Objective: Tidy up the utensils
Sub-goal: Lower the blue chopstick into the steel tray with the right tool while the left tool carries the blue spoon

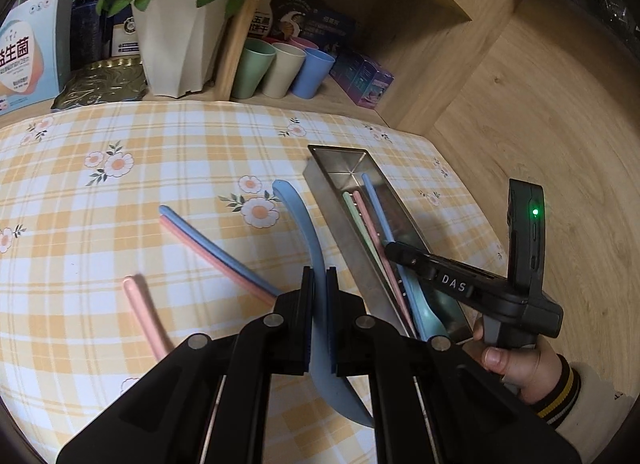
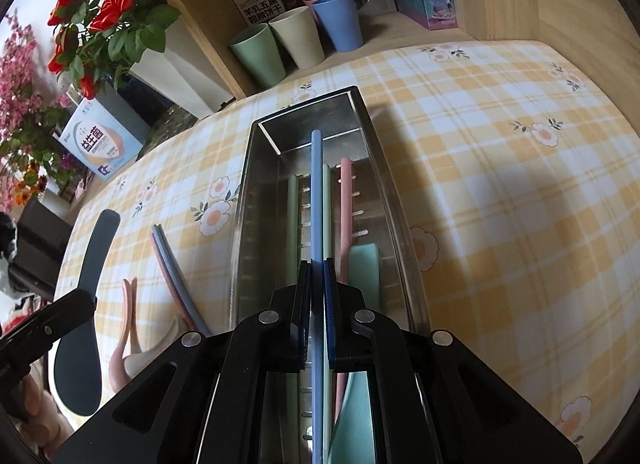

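My left gripper [image 1: 319, 278] is shut on the curved handle of a blue spoon [image 1: 298, 216], held over the checked tablecloth just left of the steel tray [image 1: 340, 220]. In the right wrist view this spoon [image 2: 86, 304] looks dark. My right gripper [image 2: 317, 270] is shut on a blue chopstick [image 2: 316, 192] that lies lengthwise inside the tray [image 2: 245, 200], above green chopsticks [image 2: 293, 216], a pink chopstick [image 2: 345, 192] and a teal spoon [image 2: 363, 268]. The right gripper [image 1: 396, 251] reaches over the tray's near end. A blue and a pink chopstick [image 1: 216, 252] lie together on the cloth.
A pink utensil [image 1: 144, 316] lies at the near left, beside a cream spoon [image 2: 152, 352] in the right wrist view. Several cups [image 1: 280, 68] and a white flower pot [image 1: 176, 48] stand at the back edge. Wooden shelf walls close the back and right.
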`<action>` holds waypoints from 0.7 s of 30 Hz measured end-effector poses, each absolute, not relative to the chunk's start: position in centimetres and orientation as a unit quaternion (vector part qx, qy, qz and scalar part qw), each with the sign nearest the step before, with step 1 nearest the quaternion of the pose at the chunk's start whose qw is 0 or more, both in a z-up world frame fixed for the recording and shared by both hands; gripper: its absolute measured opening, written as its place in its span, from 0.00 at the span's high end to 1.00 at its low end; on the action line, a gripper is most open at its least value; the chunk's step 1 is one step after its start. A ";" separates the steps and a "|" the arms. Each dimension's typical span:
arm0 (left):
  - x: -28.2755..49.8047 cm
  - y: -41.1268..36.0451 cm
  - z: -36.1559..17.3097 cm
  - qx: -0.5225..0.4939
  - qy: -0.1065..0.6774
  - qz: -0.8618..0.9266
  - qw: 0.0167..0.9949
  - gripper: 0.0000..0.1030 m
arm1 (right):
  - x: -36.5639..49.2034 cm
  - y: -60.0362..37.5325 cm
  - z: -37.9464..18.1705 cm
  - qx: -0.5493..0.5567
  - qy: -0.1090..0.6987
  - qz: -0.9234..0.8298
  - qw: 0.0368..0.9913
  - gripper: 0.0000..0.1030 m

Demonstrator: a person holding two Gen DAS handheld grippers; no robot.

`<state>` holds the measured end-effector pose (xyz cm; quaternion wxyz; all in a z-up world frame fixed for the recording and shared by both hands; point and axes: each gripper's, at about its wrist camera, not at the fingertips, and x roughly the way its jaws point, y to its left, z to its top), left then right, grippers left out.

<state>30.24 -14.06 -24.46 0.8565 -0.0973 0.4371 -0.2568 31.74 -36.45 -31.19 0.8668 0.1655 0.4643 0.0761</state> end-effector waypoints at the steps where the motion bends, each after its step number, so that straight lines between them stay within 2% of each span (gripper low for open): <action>1: 30.3 -14.2 -24.5 -0.097 0.437 -0.257 0.856 0.94 | 31.7 -36.5 -31.2 0.166 0.465 0.076 0.867 0.94; 12: 30.1 -15.2 -24.8 -0.094 0.445 -0.257 0.853 0.94 | 31.0 -37.0 -30.9 0.173 0.462 0.078 0.866 0.94; 21: 30.2 -17.5 -24.9 -0.095 0.451 -0.269 0.845 0.94 | 27.8 -39.4 -28.2 0.162 0.442 0.043 0.881 0.92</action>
